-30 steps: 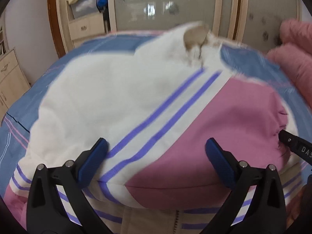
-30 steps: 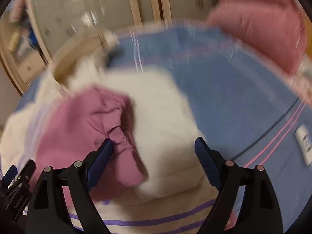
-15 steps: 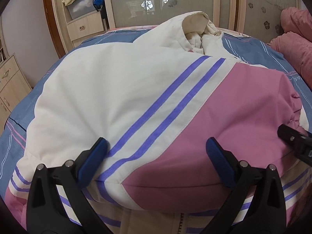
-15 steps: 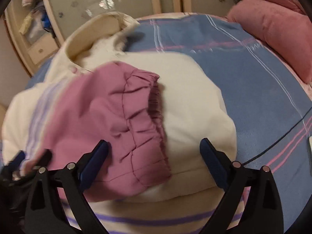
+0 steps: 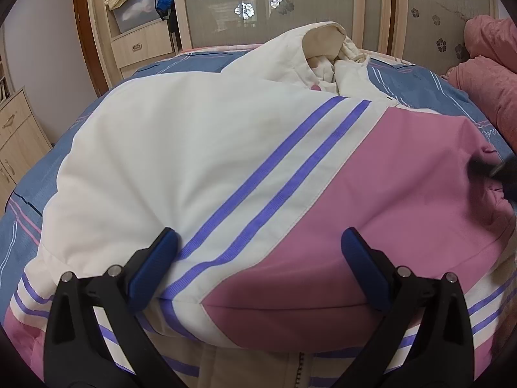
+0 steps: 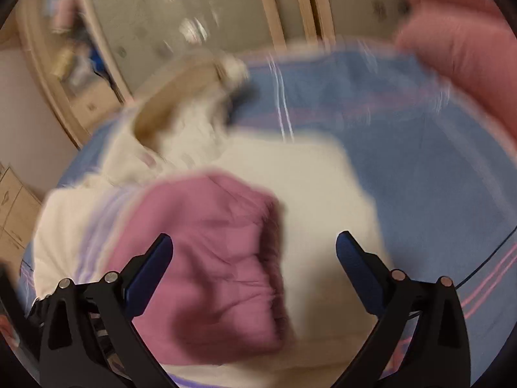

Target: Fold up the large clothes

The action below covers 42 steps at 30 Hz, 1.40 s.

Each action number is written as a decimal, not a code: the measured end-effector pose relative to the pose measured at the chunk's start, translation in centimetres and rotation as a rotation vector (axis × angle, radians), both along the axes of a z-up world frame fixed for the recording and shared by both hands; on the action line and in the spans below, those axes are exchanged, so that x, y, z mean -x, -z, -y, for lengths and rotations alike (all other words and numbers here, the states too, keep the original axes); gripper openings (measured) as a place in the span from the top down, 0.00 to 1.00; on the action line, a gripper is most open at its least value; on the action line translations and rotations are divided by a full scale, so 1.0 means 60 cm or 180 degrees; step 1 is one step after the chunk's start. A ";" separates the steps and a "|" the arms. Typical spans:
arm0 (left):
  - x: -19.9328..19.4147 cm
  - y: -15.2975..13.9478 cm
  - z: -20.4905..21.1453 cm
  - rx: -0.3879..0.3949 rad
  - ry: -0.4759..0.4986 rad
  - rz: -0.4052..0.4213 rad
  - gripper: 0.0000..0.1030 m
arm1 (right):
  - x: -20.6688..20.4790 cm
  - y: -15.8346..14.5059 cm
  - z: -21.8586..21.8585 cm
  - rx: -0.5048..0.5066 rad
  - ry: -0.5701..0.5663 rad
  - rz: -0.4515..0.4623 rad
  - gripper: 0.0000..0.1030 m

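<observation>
A padded jacket [image 5: 181, 168], cream with purple stripes and a pink sleeve [image 5: 381, 220], lies spread across the middle of the bed [image 5: 42, 174], its hood [image 5: 323, 42] toward the top of the frame. The left tool [image 5: 258, 268] hangs over the sleeve at the bottom, jaws wide apart, gripping nothing. The right tool [image 6: 253, 268], seen in a blurred view, is also spread wide and empty above the pink cuff [image 6: 223, 252]. Pink pillows [image 5: 488, 74] sit at the upper right.

A big puffy jacket [image 5: 200, 161] lies on the bed, white and pink with two purple stripes, one sleeve [image 6: 213, 258] folded over.
</observation>
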State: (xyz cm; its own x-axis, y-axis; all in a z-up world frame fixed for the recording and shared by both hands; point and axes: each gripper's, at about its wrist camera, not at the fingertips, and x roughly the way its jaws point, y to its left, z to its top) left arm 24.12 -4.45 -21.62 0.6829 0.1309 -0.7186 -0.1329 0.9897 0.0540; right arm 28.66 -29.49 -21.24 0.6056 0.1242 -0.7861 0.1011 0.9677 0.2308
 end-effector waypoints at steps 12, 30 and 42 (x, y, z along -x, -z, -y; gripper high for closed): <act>0.004 0.002 -0.003 0.0053 0.0025 0.0047 0.02 | -0.038 0.028 0.010 0.0142 0.0059 -0.0076 0.01; 0.000 0.009 -0.006 0.0107 0.0040 0.0068 0.02 | 0.005 0.015 -0.102 0.0851 -0.0365 -0.0030 0.01; -0.001 0.009 -0.008 0.0154 0.0034 0.0085 0.02 | -0.009 0.023 -0.085 0.0788 -0.0183 0.0007 0.01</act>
